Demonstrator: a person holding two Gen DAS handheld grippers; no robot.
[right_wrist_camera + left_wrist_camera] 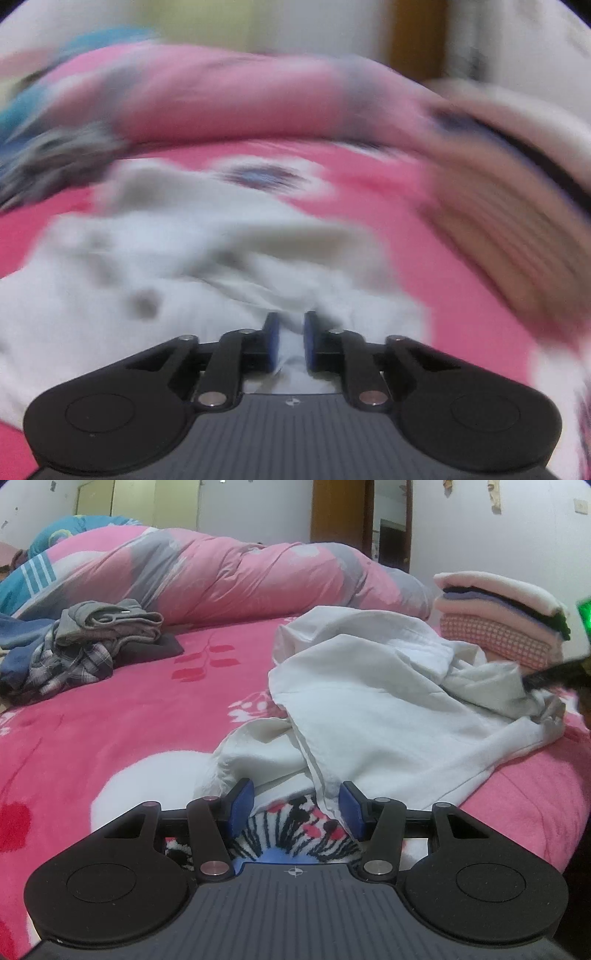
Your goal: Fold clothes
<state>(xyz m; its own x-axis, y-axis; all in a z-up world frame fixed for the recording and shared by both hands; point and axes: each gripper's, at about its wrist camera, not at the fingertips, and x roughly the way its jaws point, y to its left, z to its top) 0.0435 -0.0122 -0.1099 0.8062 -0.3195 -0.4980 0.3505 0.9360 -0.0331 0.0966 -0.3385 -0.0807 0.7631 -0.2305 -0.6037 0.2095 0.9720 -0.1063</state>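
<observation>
A crumpled white garment (369, 709) lies on the pink bed cover (110, 731), right of centre in the left wrist view. My left gripper (295, 806) is open at the garment's near edge; a hem of it hangs by the right pad, which is not pressing on it. The right wrist view is blurred. There the white garment (166, 295) fills the lower half, and my right gripper (290, 341) has its jaws close together with a fold of white cloth pinched between the blue pads. A dark blur at the right edge of the left wrist view meets the garment's far side.
A stack of folded clothes (498, 616) stands at the back right, also blurred in the right wrist view (509, 192). A pile of grey and plaid clothes (74, 653) lies at the left. A rolled pink and grey duvet (221, 572) runs across the back. The bed's edge drops off at the right.
</observation>
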